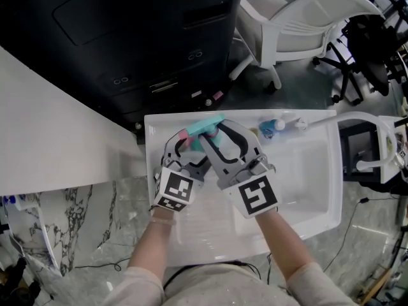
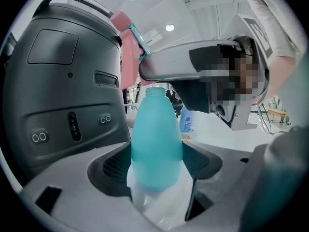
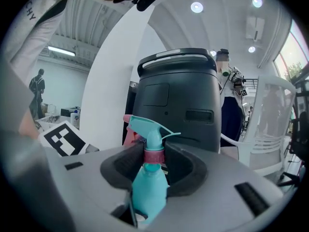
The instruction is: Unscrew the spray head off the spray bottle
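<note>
A teal spray bottle (image 2: 157, 144) stands upright between the pads of my left gripper (image 2: 157, 170), which is shut on its body. Its spray head (image 3: 147, 129) is teal with a pink nozzle tip and a pink collar (image 3: 154, 156). My right gripper (image 3: 154, 159) is closed around that collar, with a dark pad pressed against each side. From the head view both grippers meet over the white table (image 1: 306, 171): the left gripper (image 1: 190, 148) is lower on the bottle, the right gripper (image 1: 220, 134) is at the spray head (image 1: 205, 127).
A big black machine (image 1: 127, 37) stands right behind the table's far edge. A small blue bottle (image 1: 271, 128) and a white piece (image 1: 299, 123) lie at the table's far right. A white chair (image 1: 306, 18) is beyond, and a white panel (image 1: 44, 139) to the left.
</note>
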The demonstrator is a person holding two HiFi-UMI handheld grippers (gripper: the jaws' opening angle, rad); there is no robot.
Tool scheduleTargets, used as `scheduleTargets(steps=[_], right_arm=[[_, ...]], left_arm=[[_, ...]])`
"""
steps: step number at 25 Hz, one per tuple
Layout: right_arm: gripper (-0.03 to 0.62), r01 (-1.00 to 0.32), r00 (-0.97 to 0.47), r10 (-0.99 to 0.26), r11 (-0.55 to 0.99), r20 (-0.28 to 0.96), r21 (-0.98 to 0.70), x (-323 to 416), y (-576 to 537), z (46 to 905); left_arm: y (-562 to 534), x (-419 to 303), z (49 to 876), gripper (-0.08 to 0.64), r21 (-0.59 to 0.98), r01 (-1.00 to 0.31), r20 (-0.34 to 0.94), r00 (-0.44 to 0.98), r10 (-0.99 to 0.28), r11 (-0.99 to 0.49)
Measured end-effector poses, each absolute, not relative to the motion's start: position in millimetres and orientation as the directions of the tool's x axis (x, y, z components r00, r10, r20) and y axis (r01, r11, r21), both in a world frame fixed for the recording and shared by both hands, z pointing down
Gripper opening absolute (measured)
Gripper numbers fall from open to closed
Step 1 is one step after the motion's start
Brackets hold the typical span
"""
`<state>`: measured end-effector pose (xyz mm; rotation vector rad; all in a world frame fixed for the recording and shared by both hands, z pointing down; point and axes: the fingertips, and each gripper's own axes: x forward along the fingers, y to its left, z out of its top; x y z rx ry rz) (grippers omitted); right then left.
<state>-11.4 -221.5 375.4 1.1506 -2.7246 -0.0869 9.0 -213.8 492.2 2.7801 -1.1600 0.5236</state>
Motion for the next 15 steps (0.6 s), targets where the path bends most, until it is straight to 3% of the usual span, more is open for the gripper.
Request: scheduleTargets(steps=[15], right_arm=[[0.140,-0.696,-0.717,-0.697,0.716,-0.006,-0.049,4,-225,328]], left_arm=[[-216,10,492,0.336,-0.061,-0.699,0.349,0.654,-0.671,-0.713]])
